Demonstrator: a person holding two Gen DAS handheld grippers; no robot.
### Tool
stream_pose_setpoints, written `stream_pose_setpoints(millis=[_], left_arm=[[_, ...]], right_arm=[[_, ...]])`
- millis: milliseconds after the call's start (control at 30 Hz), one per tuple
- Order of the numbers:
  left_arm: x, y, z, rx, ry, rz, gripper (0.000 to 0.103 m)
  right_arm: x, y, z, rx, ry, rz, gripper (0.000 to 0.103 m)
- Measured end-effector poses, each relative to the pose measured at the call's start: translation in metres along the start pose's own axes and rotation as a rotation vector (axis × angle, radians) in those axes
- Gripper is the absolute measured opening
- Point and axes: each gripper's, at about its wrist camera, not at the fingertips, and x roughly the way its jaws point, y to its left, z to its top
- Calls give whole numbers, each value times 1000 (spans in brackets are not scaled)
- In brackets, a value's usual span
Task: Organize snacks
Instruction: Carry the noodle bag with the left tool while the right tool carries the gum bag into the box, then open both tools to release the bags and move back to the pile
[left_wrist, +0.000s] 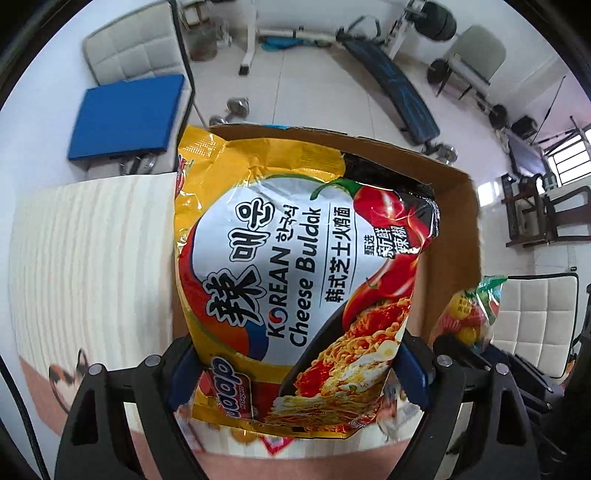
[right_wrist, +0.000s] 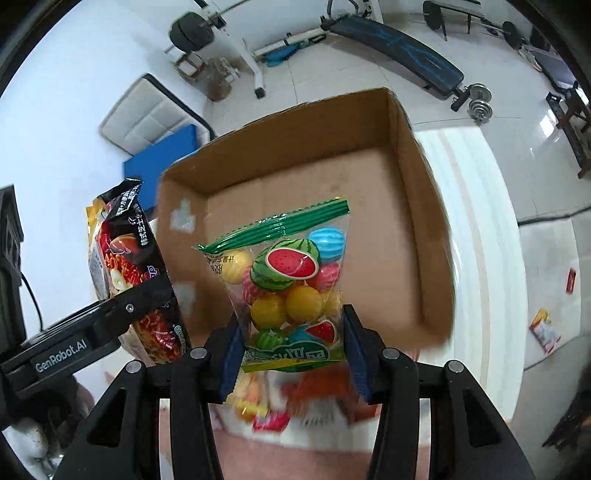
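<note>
- Blue-padded left tongs fill the bottom of the left wrist view, clenched across the lower part of a yellow noodle packet printed "KOREAN Cheese Buldak"; the packet hangs in the air in front of the open cardboard box.
- Right tongs, seen in the right wrist view, are clamped on the bottom edge of a clear candy bag with a green striped top seal, full of watermelon-patterned and yellow balls; the bag is held above the box's interior.
- Only the right wrist view shows the box's bare brown floor and all its walls; in the left wrist view the noodle packet hides most of that interior.
- Only the right wrist view shows the left tongs from the side, at the left edge, with the noodle packet seen edge-on just beside the box's left wall.
- Only the left wrist view reads the packet's front print; the candy bag shows there merely as a small colourful patch at the right, past the box's right wall.
- Pale wood-grain bench lies to the left of the box in the left wrist view.
- Blurred snack packets lie on the bench below the right tongs.
- Small packets lie on the floor at the right in the right wrist view.
</note>
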Motion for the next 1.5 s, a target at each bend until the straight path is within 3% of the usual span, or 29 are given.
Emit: stream_pose_setpoints(millis=[233, 367, 633, 700, 733, 767, 1200, 1500], left_arm=[[63, -5, 47, -22, 100, -24, 88], [84, -11, 77, -24, 137, -25, 88], [110, -26, 93, -14, 165, -1, 88], [118, -36, 99, -17, 162, 0, 90], [119, -41, 101, -21, 155, -5, 91], [120, -46, 107, -23, 150, -9, 92], [52, -50, 81, 20, 32, -20, 95], [-10, -52, 32, 19, -132, 20, 95]], right_arm=[[73, -6, 63, -33, 76, -61, 52], [94, -11, 78, -31, 108, -79, 52], [116, -18, 88, -33, 178, -98, 54], [117, -19, 89, -32, 192, -91, 71], [116, -19, 89, -37, 194, -89, 85], [113, -19, 89, -42, 191, -92, 89], [46, -1, 63, -83, 104, -139, 94], [-3, 23, 13, -94, -7, -128, 94]])
